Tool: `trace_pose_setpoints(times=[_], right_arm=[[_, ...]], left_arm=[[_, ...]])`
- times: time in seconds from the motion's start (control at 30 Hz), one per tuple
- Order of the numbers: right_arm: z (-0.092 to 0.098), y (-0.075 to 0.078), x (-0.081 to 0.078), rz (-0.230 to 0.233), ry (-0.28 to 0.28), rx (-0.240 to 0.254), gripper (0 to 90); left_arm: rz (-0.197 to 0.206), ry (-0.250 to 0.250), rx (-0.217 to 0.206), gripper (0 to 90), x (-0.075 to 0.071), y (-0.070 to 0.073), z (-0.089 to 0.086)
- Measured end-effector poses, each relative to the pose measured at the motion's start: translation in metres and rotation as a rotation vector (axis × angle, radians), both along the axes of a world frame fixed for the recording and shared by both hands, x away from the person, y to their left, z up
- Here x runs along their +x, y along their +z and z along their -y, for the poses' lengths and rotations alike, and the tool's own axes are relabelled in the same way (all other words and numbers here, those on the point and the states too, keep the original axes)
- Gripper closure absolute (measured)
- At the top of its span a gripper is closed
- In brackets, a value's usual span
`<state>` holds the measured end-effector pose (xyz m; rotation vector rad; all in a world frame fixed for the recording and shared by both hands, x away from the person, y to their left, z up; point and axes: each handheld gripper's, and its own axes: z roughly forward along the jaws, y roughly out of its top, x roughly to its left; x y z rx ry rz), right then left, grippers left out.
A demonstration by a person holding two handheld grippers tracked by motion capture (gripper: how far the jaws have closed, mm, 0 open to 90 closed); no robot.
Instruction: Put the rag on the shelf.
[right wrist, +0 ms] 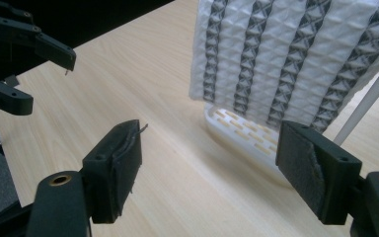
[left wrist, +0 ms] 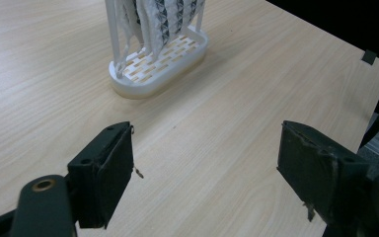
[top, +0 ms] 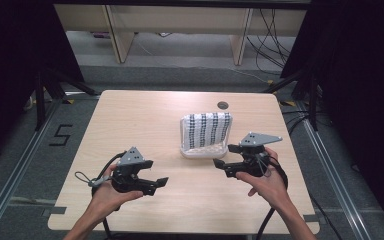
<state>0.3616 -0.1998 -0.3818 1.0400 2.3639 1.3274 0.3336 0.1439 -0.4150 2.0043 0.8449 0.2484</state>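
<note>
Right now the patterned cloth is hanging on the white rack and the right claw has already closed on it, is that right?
Not quite. The patterned cloth is hanging on the white rack, but the right claw is open with nothing between its jaws, short of the cloth. The right gripper view shows this.

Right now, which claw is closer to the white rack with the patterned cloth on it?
The right claw. It sits open just beside the rack, near its front right corner. The left claw is open too, farther back toward the person and off to the rack's left.
</note>
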Motion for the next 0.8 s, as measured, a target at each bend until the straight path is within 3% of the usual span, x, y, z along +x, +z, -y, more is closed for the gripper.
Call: trace_pose_setpoints(times=[0.03,0.1,0.13,0.33,0.47,0.53,0.8], right_arm=[[0.001,-0.003,0.0,0.027,0.021,-0.018,27.0],[0.002,-0.004,0.0,0.04,0.03,-0.022,27.0],[0.0,-0.005,-0.005,0.005,0.008,-0.008,27.0],[0.001,-0.011,-0.011,0.016,0.013,-0.017,26.6],[0.0,-0.016,-0.017,0.006,0.022,-0.013,24.8],[0.001,-0.018,-0.019,0.023,0.03,-0.036,22.2],[-0.001,-0.029,-0.029,0.045,0.066,-0.035,16.8]], left_arm=[[0.0,-0.01,0.001,20.7,-0.002,-0.002,-0.001],[0.001,-0.005,0.001,20.7,-0.004,-0.003,-0.001],[0.004,-0.005,0.0,20.6,-0.005,-0.004,-0.001],[0.005,-0.019,0.02,20.3,-0.012,-0.011,-0.004],[0.011,-0.027,-0.007,18.7,-0.016,-0.016,-0.005],[0.016,-0.032,-0.006,17.7,-0.019,-0.018,-0.007],[0.019,-0.04,-0.002,15.8,-0.03,-0.023,-0.013]])
